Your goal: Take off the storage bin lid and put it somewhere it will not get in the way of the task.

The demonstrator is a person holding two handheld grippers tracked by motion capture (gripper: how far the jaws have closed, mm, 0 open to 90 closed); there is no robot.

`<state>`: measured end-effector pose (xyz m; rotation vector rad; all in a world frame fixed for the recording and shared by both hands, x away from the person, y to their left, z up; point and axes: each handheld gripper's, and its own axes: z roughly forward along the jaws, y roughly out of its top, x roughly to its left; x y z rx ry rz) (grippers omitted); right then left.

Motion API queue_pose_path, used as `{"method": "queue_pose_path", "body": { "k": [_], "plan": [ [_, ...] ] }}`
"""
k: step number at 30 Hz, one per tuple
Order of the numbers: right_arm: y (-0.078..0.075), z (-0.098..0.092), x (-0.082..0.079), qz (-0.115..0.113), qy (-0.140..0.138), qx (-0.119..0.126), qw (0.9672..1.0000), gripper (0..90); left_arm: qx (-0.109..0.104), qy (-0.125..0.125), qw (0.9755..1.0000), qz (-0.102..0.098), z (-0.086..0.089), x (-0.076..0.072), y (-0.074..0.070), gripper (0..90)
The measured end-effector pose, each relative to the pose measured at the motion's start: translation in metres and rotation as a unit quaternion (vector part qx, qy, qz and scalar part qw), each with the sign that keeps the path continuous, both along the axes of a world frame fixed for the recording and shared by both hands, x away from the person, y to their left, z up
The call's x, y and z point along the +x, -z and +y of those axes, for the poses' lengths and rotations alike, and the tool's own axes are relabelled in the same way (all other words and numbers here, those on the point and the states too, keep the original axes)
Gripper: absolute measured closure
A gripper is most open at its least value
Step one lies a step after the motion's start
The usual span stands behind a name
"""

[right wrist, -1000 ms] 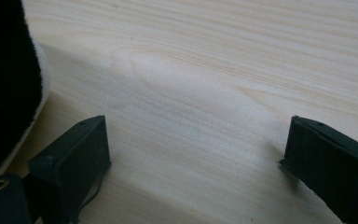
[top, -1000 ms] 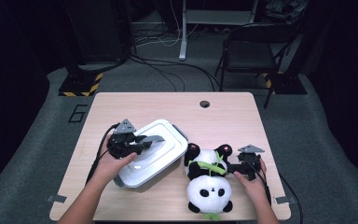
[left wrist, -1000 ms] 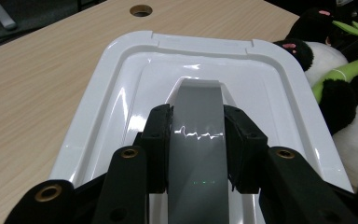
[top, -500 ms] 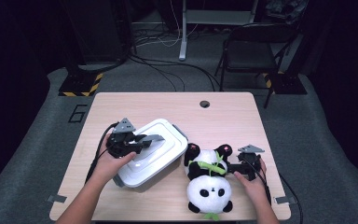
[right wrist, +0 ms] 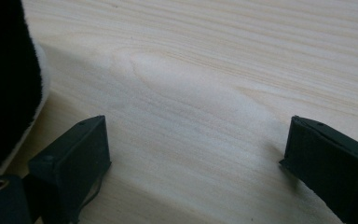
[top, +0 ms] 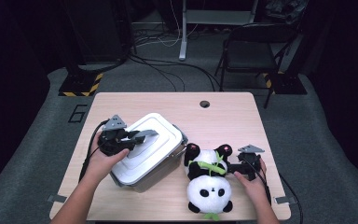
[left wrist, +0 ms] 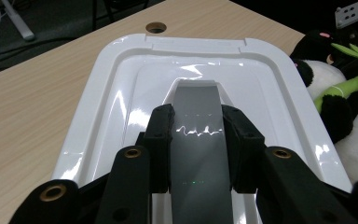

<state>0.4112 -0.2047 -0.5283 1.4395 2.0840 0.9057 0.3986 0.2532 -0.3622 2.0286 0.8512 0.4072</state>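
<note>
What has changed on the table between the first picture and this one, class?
Very little: the left tongs stay clamped on the grey handle of the white box lid. The right tongs remain open beside the panda toy, which has not moved.

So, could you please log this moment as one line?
left hand-held gripper: shut on lid handle | right hand-held gripper: open, on table beside panda

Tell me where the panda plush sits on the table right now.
In the high view, the panda plush lies at the table's near right, between the white lidded box and the right tool.
</note>
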Motion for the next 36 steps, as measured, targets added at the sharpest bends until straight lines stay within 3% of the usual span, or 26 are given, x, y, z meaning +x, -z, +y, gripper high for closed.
{"method": "queue_pose_path", "body": {
  "k": [21, 36],
  "plan": [
    [0.0, 0.0, 0.0, 0.0, 0.0, 0.0, 1.0, 5.9, -0.002, -0.053, 0.9986, 0.002, 0.046, -0.003, 0.0, 66.2],
    [0.0, 0.0, 0.0, 0.0, 0.0, 0.0, 1.0, 5.9, -0.015, -0.109, 0.9939, 0.001, 0.087, -0.009, 0.003, 66.2]
  ]
}}
